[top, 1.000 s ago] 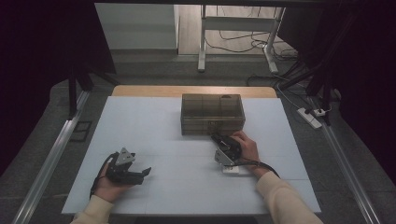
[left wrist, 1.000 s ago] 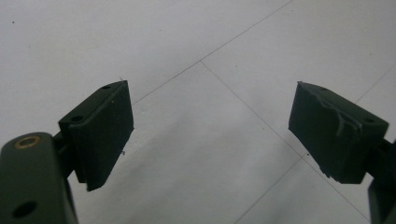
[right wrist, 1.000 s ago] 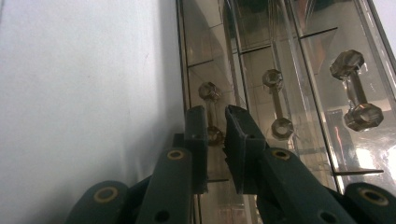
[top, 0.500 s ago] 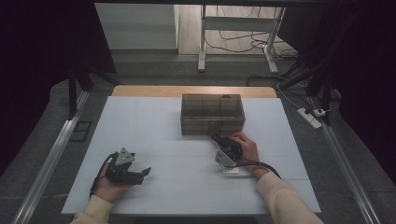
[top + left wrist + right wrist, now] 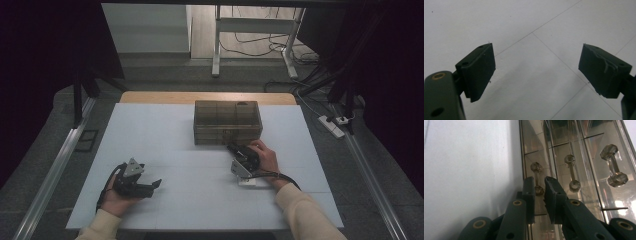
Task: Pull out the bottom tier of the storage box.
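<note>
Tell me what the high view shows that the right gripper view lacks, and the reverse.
High view: the whole box standing on the table, and the left gripper open, resting well apart from the box.
Right gripper view: three clear handles on the box front. The leftmost handle sits between the jaws of the right gripper, which have just been opening and stand slightly apart.
Both: the box, the white table and the right gripper at the box front.
</note>
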Action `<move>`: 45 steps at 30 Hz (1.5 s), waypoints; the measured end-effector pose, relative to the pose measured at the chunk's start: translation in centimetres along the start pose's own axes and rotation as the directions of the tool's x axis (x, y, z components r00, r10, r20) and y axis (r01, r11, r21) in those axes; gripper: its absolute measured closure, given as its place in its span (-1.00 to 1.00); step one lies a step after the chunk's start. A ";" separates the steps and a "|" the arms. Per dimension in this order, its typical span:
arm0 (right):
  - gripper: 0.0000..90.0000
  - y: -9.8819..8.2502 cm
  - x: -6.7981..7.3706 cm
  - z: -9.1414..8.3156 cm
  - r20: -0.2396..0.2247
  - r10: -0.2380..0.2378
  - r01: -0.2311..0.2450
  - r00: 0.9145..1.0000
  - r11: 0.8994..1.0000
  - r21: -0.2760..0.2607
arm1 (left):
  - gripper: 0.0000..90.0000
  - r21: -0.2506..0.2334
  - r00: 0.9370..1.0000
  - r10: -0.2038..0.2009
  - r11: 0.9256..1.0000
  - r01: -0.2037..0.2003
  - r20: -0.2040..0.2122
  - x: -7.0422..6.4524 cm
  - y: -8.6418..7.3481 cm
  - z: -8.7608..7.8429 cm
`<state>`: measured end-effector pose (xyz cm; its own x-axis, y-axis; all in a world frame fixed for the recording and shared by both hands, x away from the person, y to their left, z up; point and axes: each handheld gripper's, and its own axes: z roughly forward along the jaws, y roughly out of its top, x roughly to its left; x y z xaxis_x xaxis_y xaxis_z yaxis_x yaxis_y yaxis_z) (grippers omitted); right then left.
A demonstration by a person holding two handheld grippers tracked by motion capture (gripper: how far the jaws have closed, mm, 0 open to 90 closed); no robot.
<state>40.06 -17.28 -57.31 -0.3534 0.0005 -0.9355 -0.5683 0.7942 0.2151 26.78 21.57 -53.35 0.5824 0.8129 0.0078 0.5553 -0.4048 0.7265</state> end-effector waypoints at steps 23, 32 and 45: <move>0.77 0.0 0.1 -0.1 0.009 -0.027 0.028 1.000 0.999 -0.041 | -0.68 -0.003 1.000 0.000 1.000 0.000 -0.003 0.0 0.0 -0.1; 0.82 -0.1 0.0 -0.2 0.009 0.013 -0.013 1.000 0.998 -0.066 | -0.69 0.001 1.000 0.004 1.000 -0.004 -0.004 0.0 0.0 0.0; 0.70 -0.3 0.0 0.2 0.000 -0.016 0.016 1.000 0.999 -0.043 | -0.68 0.001 1.000 0.000 1.000 0.000 -0.006 0.0 0.0 0.0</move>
<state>40.39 -17.38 -57.44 -0.3442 -0.0124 -0.9388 -0.6053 0.7673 0.2118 26.77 21.57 -53.35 0.5793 0.8151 0.0119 0.5555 -0.4054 0.7261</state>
